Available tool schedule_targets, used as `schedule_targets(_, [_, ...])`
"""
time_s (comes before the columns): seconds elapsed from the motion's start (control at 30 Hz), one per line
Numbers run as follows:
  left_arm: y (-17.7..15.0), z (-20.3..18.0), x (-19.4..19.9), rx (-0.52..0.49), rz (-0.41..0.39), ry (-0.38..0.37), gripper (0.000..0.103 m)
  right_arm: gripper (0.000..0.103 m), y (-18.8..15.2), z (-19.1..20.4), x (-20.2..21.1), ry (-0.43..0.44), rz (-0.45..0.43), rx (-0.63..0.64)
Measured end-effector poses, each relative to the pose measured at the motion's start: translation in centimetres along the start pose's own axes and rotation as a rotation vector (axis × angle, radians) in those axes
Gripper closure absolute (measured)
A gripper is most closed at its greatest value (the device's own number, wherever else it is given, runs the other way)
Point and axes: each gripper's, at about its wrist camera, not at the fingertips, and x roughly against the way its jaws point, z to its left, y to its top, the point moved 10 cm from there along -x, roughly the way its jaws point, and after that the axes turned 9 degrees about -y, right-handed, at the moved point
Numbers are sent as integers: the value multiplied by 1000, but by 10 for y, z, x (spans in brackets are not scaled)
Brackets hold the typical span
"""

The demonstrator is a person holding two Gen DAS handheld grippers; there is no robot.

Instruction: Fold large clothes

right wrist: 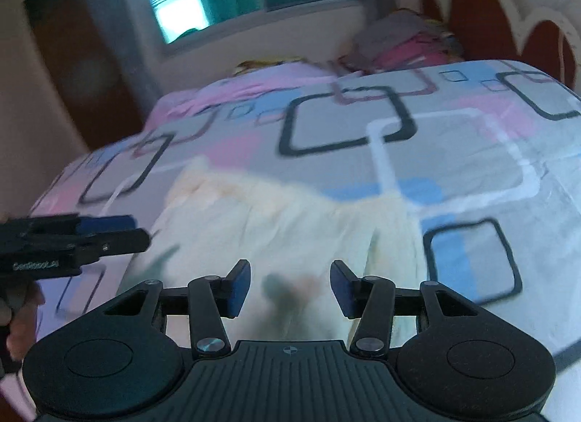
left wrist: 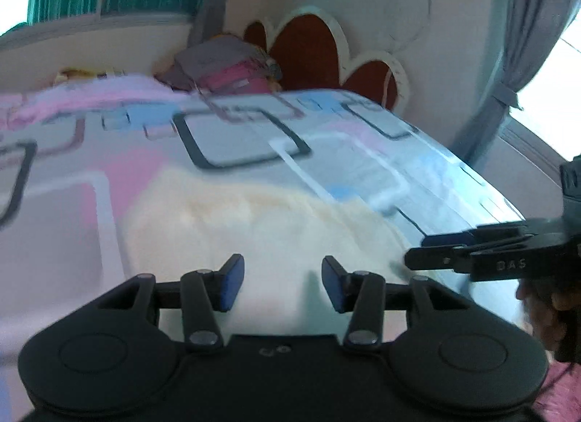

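A cream-white garment (left wrist: 254, 226) lies spread on the patterned bedsheet (left wrist: 236, 139), near the bed's front edge. My left gripper (left wrist: 282, 282) is open and empty, just above the garment's near part. In the right wrist view the same garment (right wrist: 276, 218) lies ahead, with a faint coloured print near its lower middle. My right gripper (right wrist: 290, 287) is open and empty over that print. The right gripper shows side-on at the right of the left wrist view (left wrist: 421, 257). The left gripper shows at the left of the right wrist view (right wrist: 134, 231). Both frames are motion-blurred.
A pile of grey and pink clothes (left wrist: 225, 66) sits at the head of the bed by the red heart-shaped headboard (left wrist: 312, 52). A pink blanket (right wrist: 276, 77) lies along the far side. Grey curtains (left wrist: 526, 59) hang at right; a dark door (right wrist: 72, 59) stands left.
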Motion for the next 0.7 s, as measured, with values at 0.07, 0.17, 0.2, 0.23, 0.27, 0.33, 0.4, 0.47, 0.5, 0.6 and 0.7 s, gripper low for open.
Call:
schedule_targets(0.07, [-22,-14,0,2,35,-5,57,54,-22,3,1,-27,48,34])
schedule_targets(0.17, [-45,-31,7,-5,57,12,57,54,-43,3,11,-55,65,57])
schedule_targets(0.2, [-51,-36,9,0,59,14,57,54,-50,2,11,-56,73,57])
schedule_targets(0.23, [-57,-39,9,2,67,17,57,54,-58,1,10,-55,87,60])
schedule_targets(0.27, [-64,-39,7,5,77,19,57,54,-67,0,6,-54,110,67])
schedule_targets(0.33, [-79,-37,-4,17,109,28,57,54,-78,-4,-5,-57,141,88])
schedule_targets(0.4, [-88,-36,-14,-2,120,43,56,54,-86,-5,-14,-70,144,116])
schedule_targets(0.47, [-93,-34,-21,-9,123,63,56,54,-91,-6,-23,-65,144,109])
schedule_targets(0.5, [-95,-34,-23,-5,122,68,56,54,-92,-6,-25,-64,147,108])
schedule_targets(0.6, [-96,-38,-21,-28,137,81,57,54,-90,-5,-21,-56,161,131])
schedule_targets(0.7, [-91,-48,1,-17,119,70,57,54,-79,-9,10,-51,111,127])
